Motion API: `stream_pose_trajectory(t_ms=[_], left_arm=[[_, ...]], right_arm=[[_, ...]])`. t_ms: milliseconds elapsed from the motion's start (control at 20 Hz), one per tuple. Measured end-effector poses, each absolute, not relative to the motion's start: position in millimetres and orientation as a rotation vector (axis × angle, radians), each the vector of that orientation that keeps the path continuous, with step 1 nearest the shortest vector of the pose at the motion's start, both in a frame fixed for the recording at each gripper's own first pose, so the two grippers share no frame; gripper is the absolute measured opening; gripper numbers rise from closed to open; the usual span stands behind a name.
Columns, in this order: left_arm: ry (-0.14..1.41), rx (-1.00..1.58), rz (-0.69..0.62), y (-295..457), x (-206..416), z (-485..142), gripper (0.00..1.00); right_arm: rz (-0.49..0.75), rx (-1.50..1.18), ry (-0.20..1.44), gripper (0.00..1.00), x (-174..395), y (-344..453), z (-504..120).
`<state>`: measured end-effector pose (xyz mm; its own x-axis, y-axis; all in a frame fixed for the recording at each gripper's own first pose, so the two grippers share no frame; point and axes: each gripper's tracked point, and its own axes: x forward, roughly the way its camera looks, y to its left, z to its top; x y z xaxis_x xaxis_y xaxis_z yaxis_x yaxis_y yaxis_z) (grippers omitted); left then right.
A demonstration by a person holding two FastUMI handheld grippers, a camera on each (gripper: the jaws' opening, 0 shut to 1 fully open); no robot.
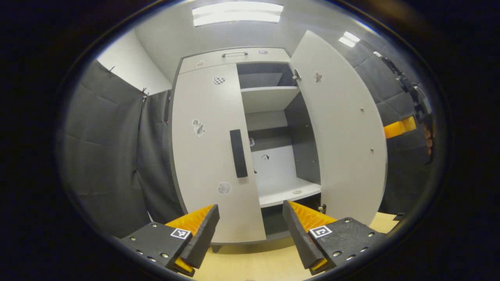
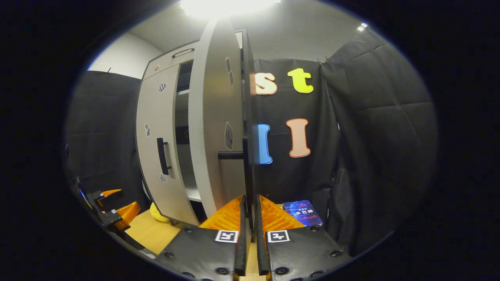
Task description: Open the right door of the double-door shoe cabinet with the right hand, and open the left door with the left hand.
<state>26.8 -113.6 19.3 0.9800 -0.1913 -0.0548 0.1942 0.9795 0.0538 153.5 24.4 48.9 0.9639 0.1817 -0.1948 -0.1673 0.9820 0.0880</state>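
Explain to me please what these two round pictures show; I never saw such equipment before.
A person holds one pair of tongs in each hand; a camera rides on each pair. In the left gripper view, the left tongs are open and face a shoe cabinet: its left door is closed, with a dark handle; its right door is swung open, showing shelves. In the right gripper view, the right tongs are nearly closed around the handle of the right door, seen edge-on.
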Motion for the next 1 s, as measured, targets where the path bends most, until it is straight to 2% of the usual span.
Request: stream_pose_trajectory(t_ms=[250,400,500,1000], left_arm=[[0.049,0.058,-0.199,-114,70,37,0.94],[0.052,0.034,-0.205,-117,95,44,0.94],[0.052,0.006,-0.208,-117,118,50,0.94],[0.088,-0.086,-0.193,-109,220,60,0.94]], right_arm=[[0.078,-0.021,0.202,0.20,142,-3,43],[0.036,-0.037,0.199,0.99,141,-14,40],[0.001,-0.028,0.195,0.96,135,-20,41],[-0.103,0.051,0.236,0.97,117,-41,26]])
